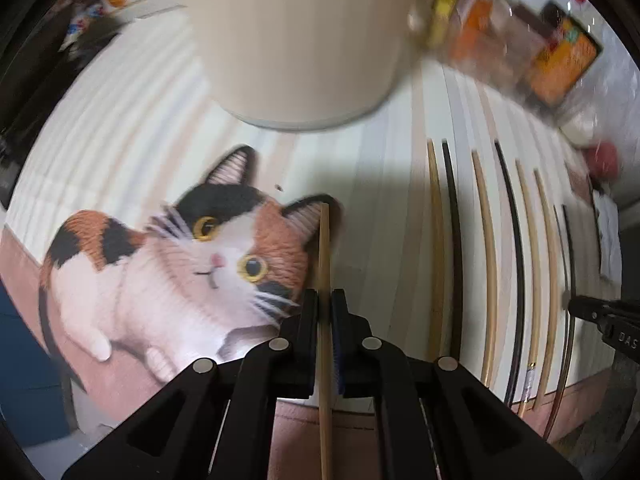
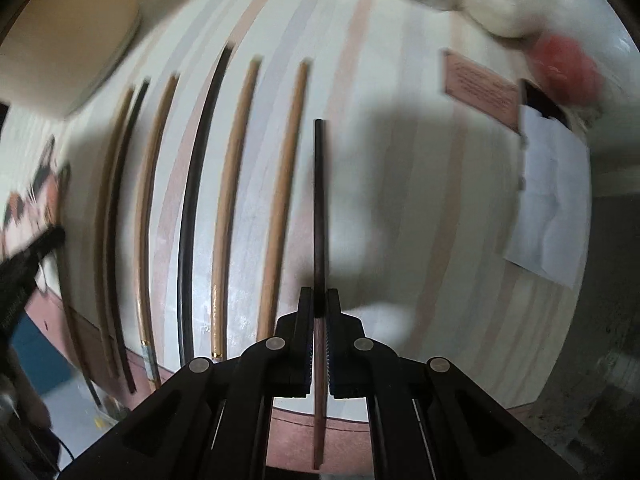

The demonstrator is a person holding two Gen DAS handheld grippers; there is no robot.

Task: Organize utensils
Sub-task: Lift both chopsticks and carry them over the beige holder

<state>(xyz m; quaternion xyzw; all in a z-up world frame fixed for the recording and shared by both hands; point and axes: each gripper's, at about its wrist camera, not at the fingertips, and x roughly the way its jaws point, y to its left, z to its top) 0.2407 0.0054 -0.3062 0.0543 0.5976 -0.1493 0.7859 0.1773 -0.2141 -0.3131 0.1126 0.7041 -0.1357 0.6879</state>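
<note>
The left gripper (image 1: 325, 308) has its fingers pinching a pale chopstick (image 1: 324, 248) along its length, tip forward over the cat mat (image 1: 168, 264); it points toward the cream cup (image 1: 296, 40), probably so the stick can drop in end first. The right gripper (image 2: 319, 308) pinches a dark chopstick (image 2: 320, 200) the same way, lifted clear of the bench (image 2: 400, 200); gripping near the middle likely keeps each stick balanced. The remaining chopsticks (image 2: 236, 184), pale and dark, lie side by side in a row just left of it, apart from one another, seemingly laid out for single picks.
</note>
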